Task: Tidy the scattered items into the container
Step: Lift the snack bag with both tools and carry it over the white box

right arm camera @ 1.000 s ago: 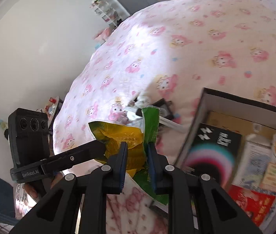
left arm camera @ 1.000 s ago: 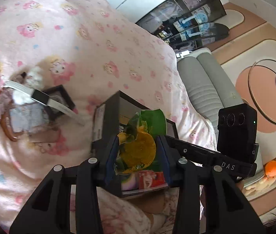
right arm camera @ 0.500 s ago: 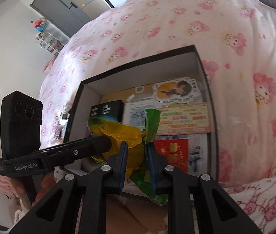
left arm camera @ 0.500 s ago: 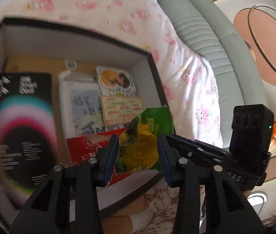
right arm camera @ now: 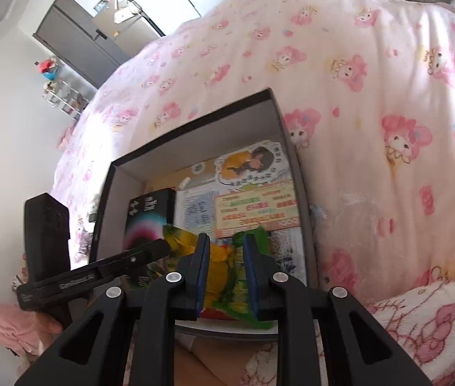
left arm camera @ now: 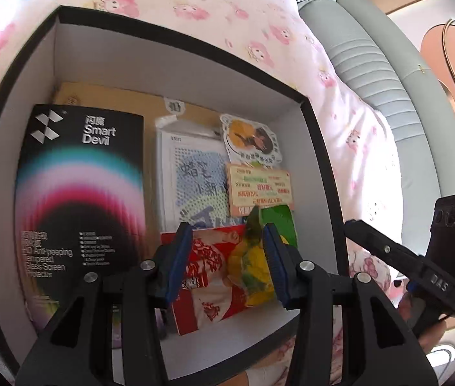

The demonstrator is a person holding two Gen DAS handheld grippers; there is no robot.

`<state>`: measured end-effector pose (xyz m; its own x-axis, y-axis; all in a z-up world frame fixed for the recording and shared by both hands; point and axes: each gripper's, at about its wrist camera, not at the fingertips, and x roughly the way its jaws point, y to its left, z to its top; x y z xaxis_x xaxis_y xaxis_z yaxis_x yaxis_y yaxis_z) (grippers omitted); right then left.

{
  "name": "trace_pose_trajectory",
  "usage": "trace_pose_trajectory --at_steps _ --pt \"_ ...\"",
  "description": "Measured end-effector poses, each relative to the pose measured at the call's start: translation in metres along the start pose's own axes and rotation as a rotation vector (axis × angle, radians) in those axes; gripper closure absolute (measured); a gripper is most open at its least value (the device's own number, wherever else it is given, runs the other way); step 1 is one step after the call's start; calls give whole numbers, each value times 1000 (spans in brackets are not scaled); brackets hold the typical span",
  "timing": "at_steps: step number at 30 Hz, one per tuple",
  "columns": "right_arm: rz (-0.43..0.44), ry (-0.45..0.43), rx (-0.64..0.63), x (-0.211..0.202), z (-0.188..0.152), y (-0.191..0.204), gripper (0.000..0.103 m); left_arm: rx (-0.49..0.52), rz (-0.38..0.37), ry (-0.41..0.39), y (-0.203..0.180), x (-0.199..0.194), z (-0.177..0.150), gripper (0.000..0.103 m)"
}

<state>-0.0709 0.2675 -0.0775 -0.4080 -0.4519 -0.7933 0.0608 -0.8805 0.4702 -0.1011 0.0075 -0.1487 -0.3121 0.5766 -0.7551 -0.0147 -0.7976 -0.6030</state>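
Inside the black box [left arm camera: 319,148] on the pink bed [right arm camera: 372,74], a yellow and green snack bag [left arm camera: 253,267] leans on the right finger of the wide-open left gripper [left arm camera: 227,260], which grips nothing. The right gripper [right arm camera: 224,273] is nearly closed and pinches the bag. Only the left wrist view shows the whole Smart Devil pack [left arm camera: 79,199]. Only the right wrist view shows a grey cupboard [right arm camera: 79,41].

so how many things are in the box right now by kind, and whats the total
boxed screen protector: 1
clear-wrapped white pack with blue dots: 1
character sticker: 1
printed cards, yellow and red: 2
brown cardboard sheet underneath: 1
green and yellow snack bag, over the box between the jaws of both grippers: 1
total: 7
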Motion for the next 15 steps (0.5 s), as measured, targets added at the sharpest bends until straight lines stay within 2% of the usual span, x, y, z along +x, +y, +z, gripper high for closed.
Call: trace_pose_trajectory --at_steps 2,5,9,12,15 --pt "4 24 -12 6 -3 4 84 12 26 -4 -2 -1 -2 58" --pt "15 78 -12 22 -8 10 84 41 -14 25 -8 1 -6 58" --pt "27 121 -21 33 -15 15 84 65 6 61 -12 6 -10 58" --pt "54 123 -4 37 -14 16 84 40 50 84 -8 13 -11 57" --pt "63 100 -14 33 -13 18 84 20 64 50 -4 4 -12 59"
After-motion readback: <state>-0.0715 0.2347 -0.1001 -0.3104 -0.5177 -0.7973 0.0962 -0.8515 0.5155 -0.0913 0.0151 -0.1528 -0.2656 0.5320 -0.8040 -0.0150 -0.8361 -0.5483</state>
